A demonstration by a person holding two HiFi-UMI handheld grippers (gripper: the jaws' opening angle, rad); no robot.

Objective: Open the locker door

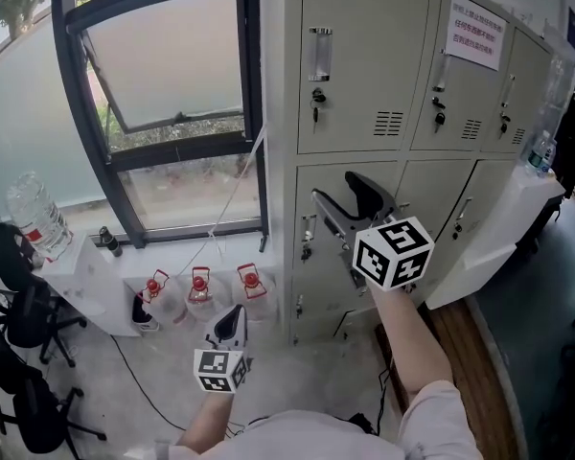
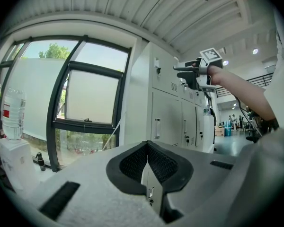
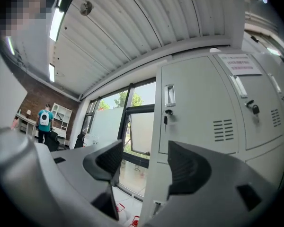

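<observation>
Two pale grey plastic tools with black ribbed jaw pads. Behind the right hand-held gripper (image 1: 345, 195) sits a white cube (image 1: 393, 252) printed with black square markers. A matching cube (image 1: 220, 370) sits behind the left hand-held gripper (image 1: 232, 316). The person wears a light grey top (image 1: 297, 437) with short sleeves (image 1: 429, 412).

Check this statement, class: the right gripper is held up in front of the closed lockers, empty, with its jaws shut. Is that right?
Not quite. The right gripper has its jaws apart, not shut: the right gripper view shows a wide gap between them with nothing in it. The rest stands: it is held up in front of the closed lockers, empty.
</observation>
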